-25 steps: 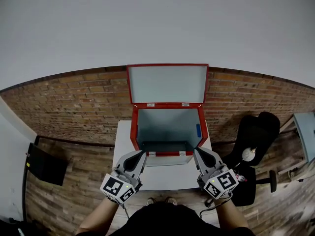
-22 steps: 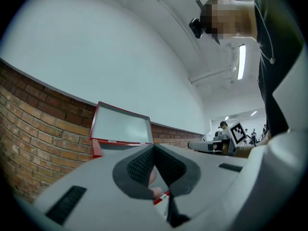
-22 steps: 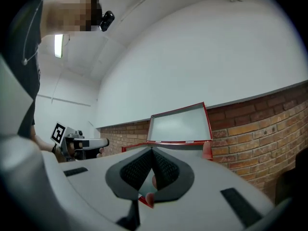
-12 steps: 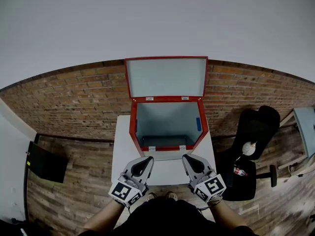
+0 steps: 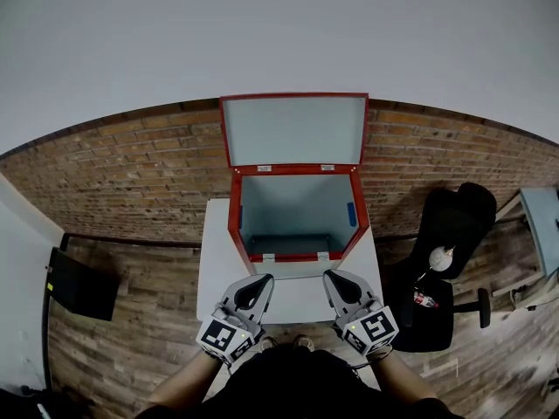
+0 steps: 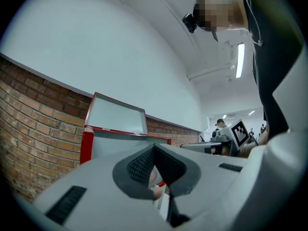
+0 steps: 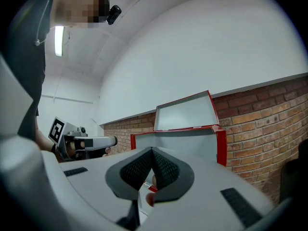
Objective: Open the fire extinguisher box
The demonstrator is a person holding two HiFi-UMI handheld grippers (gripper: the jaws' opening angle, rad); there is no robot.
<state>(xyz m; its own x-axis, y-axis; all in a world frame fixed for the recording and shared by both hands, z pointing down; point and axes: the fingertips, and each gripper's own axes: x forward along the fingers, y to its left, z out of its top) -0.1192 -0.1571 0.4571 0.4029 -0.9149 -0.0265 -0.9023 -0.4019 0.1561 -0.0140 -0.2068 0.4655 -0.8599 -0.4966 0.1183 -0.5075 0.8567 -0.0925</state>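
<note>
Room: a white wall over a brick wall [image 5: 131, 173], with a wood-plank floor [image 5: 140, 347] below. A white rectangular surface [image 5: 218, 269] stands against the brick. A black office chair [image 5: 450, 243] is to its right and a flat black panel [image 5: 80, 291] lies to its left.

Task object: the red metal fire extinguisher box with a pale grey inside [image 5: 234, 225] sits at the far end of the surface. Its red-framed hinged lid [image 5: 293, 129] stands upright at the far edge, so the cavity faces the person. No extinguisher shows inside, only a small blue tab [image 5: 352, 214] on the inner right wall.

Grippers: the grey left gripper [image 5: 260, 281] and grey right gripper [image 5: 330, 278] hang over the near part of the surface. Both point at the box and neither touches it. Each gripper view shows the jaws pressed together with nothing between them, and the open box beyond.

Step in hand: the opening looks complete, judging by the raised lid and both tools being clear of the box.

Next move: probably just keeping both grippers clear. Whether the lid leans on the wall or balances on its hinges cannot be told. If it balances, a light closed-jaw push on its near face would settle it.
</note>
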